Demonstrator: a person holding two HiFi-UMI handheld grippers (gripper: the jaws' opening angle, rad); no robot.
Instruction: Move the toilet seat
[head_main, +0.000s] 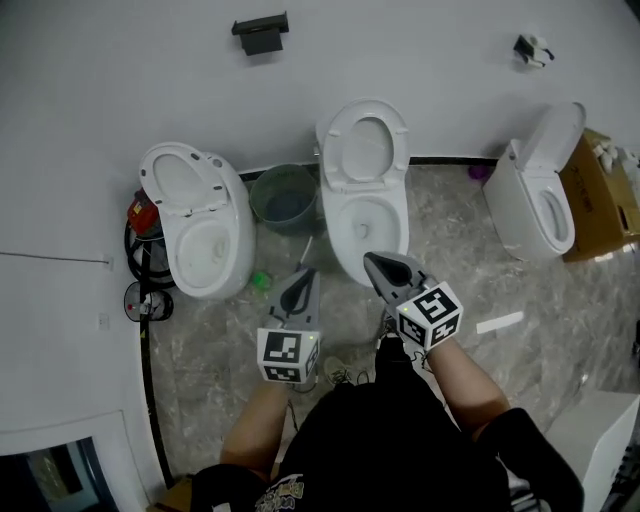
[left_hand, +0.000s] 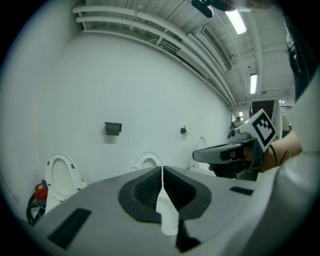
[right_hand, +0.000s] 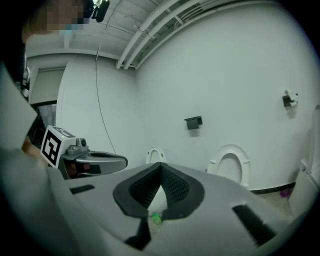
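Observation:
Three white toilets stand along the wall. The middle toilet (head_main: 366, 215) has its seat (head_main: 365, 145) raised against the wall; the seat (left_hand: 147, 161) (right_hand: 231, 167) also appears in both gripper views. My left gripper (head_main: 298, 285) (left_hand: 162, 171) hovers in front of the bowl, a little to its left, jaws shut and empty. My right gripper (head_main: 380, 265) (right_hand: 161, 169) hangs over the bowl's front rim, also shut and empty. Neither touches the toilet. Each gripper appears in the other's view: the right gripper (left_hand: 225, 152) and the left gripper (right_hand: 95, 160).
The left toilet (head_main: 205, 225) and the right toilet (head_main: 540, 195) also have their seats up. A grey bucket (head_main: 283, 195) stands between the left and middle toilets. A cardboard box (head_main: 603, 195) sits far right, a red object (head_main: 143, 212) far left, and a black holder (head_main: 262, 33) is mounted on the wall.

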